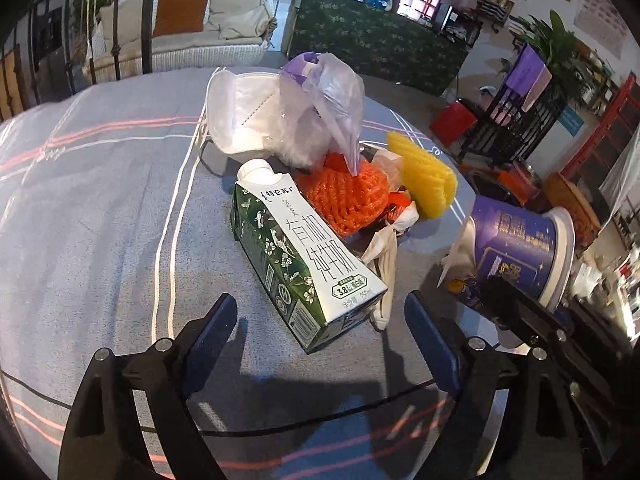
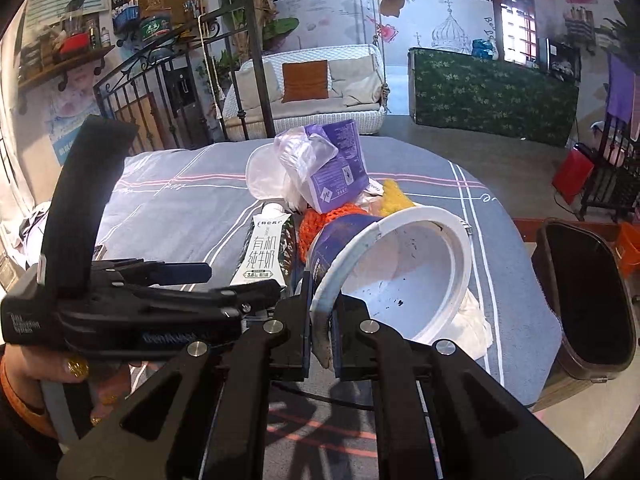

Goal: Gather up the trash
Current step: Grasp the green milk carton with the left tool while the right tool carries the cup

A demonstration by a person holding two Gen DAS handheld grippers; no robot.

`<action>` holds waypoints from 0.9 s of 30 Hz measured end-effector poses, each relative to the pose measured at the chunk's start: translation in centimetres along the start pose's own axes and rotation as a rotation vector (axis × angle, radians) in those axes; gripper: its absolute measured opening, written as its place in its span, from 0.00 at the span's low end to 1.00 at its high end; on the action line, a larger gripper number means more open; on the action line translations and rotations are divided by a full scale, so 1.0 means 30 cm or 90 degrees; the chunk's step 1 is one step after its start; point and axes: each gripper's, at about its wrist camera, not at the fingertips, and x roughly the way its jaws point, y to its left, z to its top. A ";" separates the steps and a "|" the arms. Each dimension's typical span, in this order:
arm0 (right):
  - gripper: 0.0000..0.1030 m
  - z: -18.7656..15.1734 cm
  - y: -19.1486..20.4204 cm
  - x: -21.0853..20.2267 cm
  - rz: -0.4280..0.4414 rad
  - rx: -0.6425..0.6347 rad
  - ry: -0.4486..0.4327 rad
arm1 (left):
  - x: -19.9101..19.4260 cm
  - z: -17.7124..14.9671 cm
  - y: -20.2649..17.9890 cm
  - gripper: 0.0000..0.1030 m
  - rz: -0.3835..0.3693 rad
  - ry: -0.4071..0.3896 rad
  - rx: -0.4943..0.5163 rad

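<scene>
A pile of trash lies on the grey striped table (image 1: 100, 200). A green and white milk carton (image 1: 304, 256) lies on its side nearest my left gripper (image 1: 320, 336), which is open just in front of it, fingers either side. Behind the carton are an orange mesh net (image 1: 348, 200), a yellow foam sleeve (image 1: 428, 176), a clear plastic bag (image 1: 324, 112) and a white foam box (image 1: 240, 116). My right gripper (image 2: 322, 332) is shut on the rim of a purple paper bowl (image 2: 404, 264), held tilted above the table. The bowl also shows in the left wrist view (image 1: 520, 248).
A dark open trash bin (image 2: 584, 292) stands beside the table at the right. White crumpled tissue (image 2: 472, 320) lies under the bowl. A purple packet (image 2: 340, 168) tops the pile. My left gripper's body (image 2: 132, 300) fills the lower left of the right wrist view.
</scene>
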 end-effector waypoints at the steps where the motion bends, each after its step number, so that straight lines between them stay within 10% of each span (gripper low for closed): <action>1: 0.08 0.000 -0.003 -0.002 -0.003 0.000 -0.003 | 0.007 0.014 0.006 0.83 0.001 0.006 -0.009; 13: 0.08 -0.017 -0.028 -0.030 0.000 0.019 -0.018 | 0.249 0.179 0.084 0.68 -0.001 0.175 -0.087; 27: 0.08 -0.031 -0.055 0.002 0.028 0.033 -0.017 | 0.108 0.059 0.164 0.55 -0.034 0.071 -0.097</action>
